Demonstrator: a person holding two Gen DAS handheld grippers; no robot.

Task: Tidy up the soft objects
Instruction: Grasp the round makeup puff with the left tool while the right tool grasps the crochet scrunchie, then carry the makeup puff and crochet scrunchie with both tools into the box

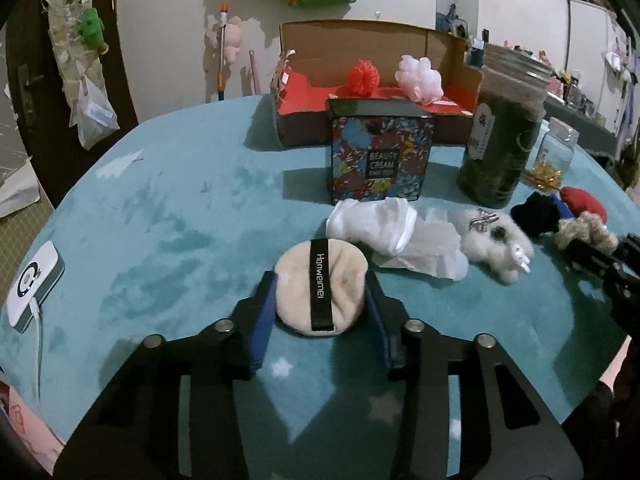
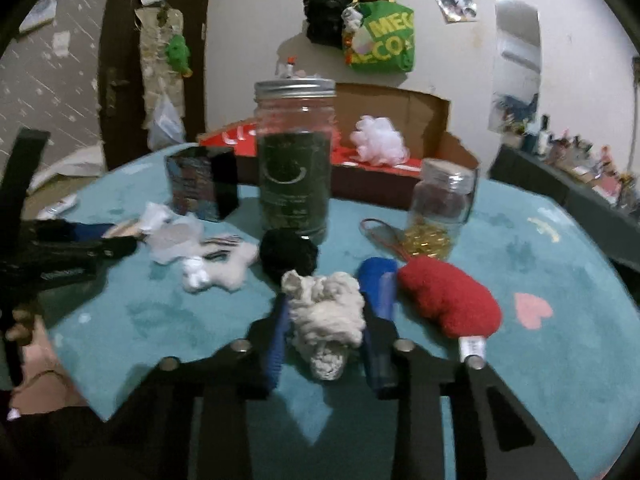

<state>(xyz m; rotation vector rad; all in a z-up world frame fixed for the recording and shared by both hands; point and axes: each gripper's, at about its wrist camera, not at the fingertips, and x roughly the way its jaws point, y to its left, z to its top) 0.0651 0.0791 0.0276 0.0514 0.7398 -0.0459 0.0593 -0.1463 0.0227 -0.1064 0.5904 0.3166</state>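
Risk: the open cardboard box with red lining (image 1: 372,92) sits far behind a floral tin (image 1: 380,156) and tall green-filled glass jar (image 1: 500,136), so carried items may knock these. Left gripper (image 1: 320,292) pinches the round beige powder puff with black strap (image 1: 320,286), near centre. Right gripper (image 2: 326,320) pinches the cream woolly scrunchie (image 2: 328,316), which may slip free.

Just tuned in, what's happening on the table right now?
Each handheld gripper has a soft item between its fingers. The left gripper is closed on the beige powder puff, and the right gripper is closed on the cream scrunchie. More soft things lie loose on the teal table: a white plush toy and a red pouch. The cardboard box behind already holds a red puff and a pink one.
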